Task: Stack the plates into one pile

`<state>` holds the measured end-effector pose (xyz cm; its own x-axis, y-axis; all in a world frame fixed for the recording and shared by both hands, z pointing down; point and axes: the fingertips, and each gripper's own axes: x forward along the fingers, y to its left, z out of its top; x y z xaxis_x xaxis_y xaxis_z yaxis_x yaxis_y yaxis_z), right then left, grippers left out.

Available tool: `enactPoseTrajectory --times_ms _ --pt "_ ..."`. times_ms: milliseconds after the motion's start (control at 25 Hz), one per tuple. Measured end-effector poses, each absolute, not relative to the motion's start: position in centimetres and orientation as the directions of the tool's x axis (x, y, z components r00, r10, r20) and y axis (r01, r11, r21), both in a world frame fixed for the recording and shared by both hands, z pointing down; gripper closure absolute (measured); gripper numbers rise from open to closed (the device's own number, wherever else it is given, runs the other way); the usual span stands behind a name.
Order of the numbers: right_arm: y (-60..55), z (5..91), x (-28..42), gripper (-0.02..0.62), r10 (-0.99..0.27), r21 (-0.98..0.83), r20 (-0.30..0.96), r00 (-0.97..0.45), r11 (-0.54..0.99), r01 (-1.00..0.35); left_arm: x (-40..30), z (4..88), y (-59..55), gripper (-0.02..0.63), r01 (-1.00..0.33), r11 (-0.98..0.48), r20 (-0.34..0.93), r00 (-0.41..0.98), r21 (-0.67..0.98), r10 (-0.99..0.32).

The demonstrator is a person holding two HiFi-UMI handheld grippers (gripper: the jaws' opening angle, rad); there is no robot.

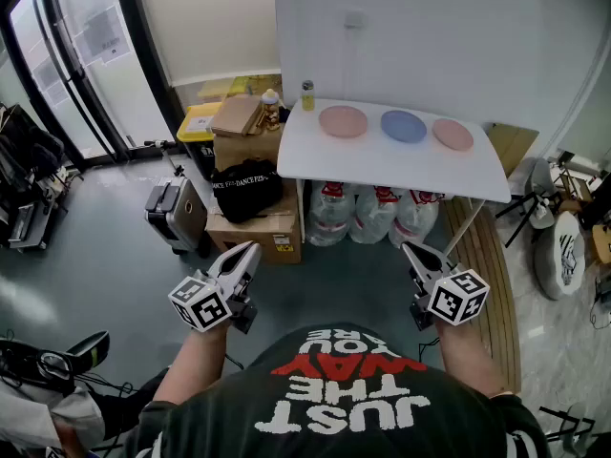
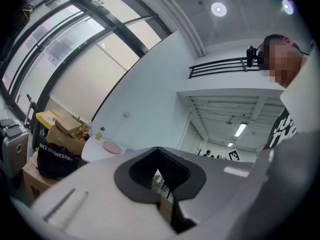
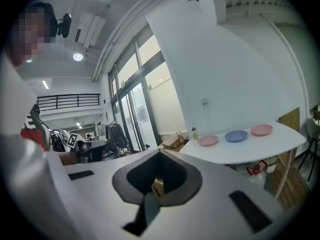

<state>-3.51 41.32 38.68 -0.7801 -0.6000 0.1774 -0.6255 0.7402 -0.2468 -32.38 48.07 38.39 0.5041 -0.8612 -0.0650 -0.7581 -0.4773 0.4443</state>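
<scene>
Plates sit in a row on the white surface (image 1: pixel 382 165): a pink plate (image 1: pixel 343 121), a blue plate (image 1: pixel 403 126) and a salmon plate (image 1: pixel 452 134), none touching. The left hand-held gripper (image 1: pixel 250 248) and the right hand-held gripper (image 1: pixel 409 249) hang well short of them, jaws closed on nothing.

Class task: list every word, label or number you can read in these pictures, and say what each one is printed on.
"JUST THE WAY YOU ARE": the person's black T-shirt, upside down in the head view.
"DANCE FZS", repeated: black bag on the cardboard box.
Too small to read: labels on the water jugs, papers on the glass door.
</scene>
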Motion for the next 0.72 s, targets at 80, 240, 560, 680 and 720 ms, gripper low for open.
enactPoseTrajectory --times_ms 80,240,560,680,720 --pt "41.1 38.5 -3.6 0.6 -0.601 -0.242 0.177 -0.78 0.741 -0.626 -32.4 38.2 47.9 0.607 -0.757 -0.478 -0.068 0.504 0.445 -0.861" --pt "41.1 38.2 -3.7 0.6 -0.6 -0.229 0.178 -0.78 0.746 -0.625 -32.2 37.9 47.8 0.607 -0.756 -0.478 -0.071 0.503 0.447 -0.861" --pt "41.1 37.8 -3.7 0.6 -0.602 -0.214 0.18 -0.778 0.748 -0.628 -32.0 37.7 48.0 0.607 -0.758 -0.481 -0.066 0.507 0.44 -0.859" --pt "40.8 37.4 -3.4 0.6 -0.615 -0.21 0.169 -0.77 0.741 -0.638 -31.8 37.4 47.9 0.607 -0.76 -0.479 -0.061 0.507 0.44 -0.86" --pt "40.8 37.2 -3.3 0.6 -0.618 -0.215 0.161 -0.769 0.739 -0.639 -31.7 37.3 47.9 0.607 -0.761 -0.478 -0.059 0.506 0.439 -0.86"
